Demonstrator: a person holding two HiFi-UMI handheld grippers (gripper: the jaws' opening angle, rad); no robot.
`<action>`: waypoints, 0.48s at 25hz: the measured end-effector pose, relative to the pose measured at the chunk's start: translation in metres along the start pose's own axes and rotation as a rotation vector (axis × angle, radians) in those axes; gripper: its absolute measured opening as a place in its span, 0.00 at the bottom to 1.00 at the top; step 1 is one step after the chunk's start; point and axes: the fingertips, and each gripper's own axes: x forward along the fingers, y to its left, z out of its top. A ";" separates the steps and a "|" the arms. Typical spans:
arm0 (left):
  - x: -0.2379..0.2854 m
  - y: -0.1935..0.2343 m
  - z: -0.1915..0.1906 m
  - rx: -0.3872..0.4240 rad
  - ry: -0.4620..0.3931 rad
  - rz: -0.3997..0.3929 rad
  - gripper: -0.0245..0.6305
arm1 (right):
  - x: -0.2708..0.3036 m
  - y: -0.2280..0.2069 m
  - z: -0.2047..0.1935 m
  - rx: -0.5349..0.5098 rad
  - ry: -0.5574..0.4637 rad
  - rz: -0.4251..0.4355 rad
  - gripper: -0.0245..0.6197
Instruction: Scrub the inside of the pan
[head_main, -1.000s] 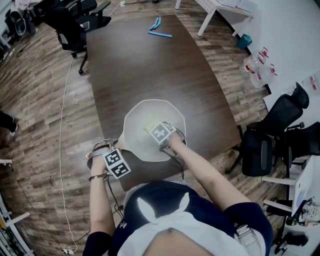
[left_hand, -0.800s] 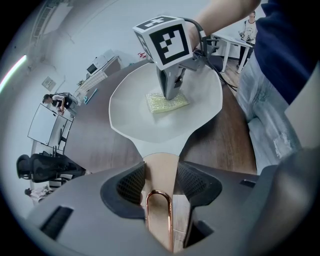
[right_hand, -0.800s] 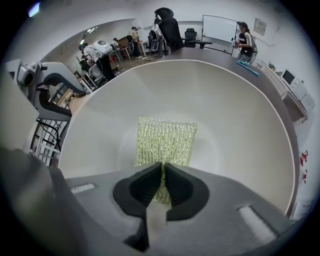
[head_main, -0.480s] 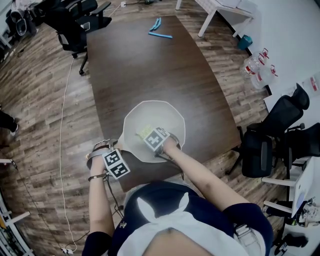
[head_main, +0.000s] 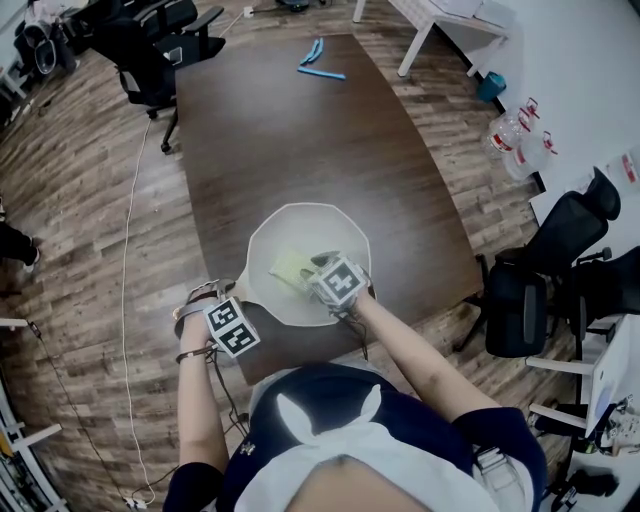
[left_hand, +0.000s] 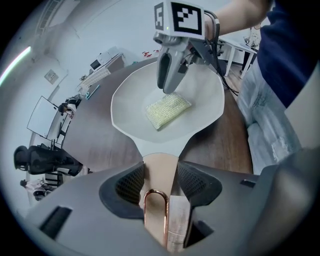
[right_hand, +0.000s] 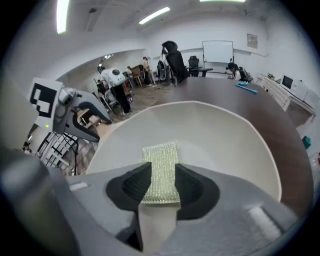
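2 grippers in play. Left gripper (left_hand: 159, 182), nearest, on the left: jaws clamped on pan handle (left_hand: 160, 167). Pan (head_main: 300, 225) sits at near end of table (head_main: 290, 130), inside pale. Right gripper (right_hand: 159, 187) is over pan floor; jaws have just been opening, now apart, gripping nothing. Sponge (right_hand: 160, 162) lies flat in pan, seen in the gap betw them. Far end of table: blue item (head_main: 318, 58).

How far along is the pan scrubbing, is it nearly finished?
Looks done: the pan interior looks plain white, no visible grime. In hand: the left claw clamps the handle; the right claw has just opened its jaws, leaving the sponge flat inside, unheld. Left: possibly nothing, or regripping the sponge for more scrubbing; I can't tell.
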 end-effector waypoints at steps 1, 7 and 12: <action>-0.001 0.000 0.000 -0.019 -0.011 -0.007 0.35 | -0.008 0.001 0.006 0.001 -0.056 0.023 0.26; -0.043 0.013 0.019 -0.197 -0.176 0.001 0.35 | -0.066 0.019 0.025 -0.078 -0.309 0.086 0.24; -0.069 0.017 0.039 -0.235 -0.272 0.048 0.35 | -0.095 0.034 0.023 -0.047 -0.442 0.094 0.05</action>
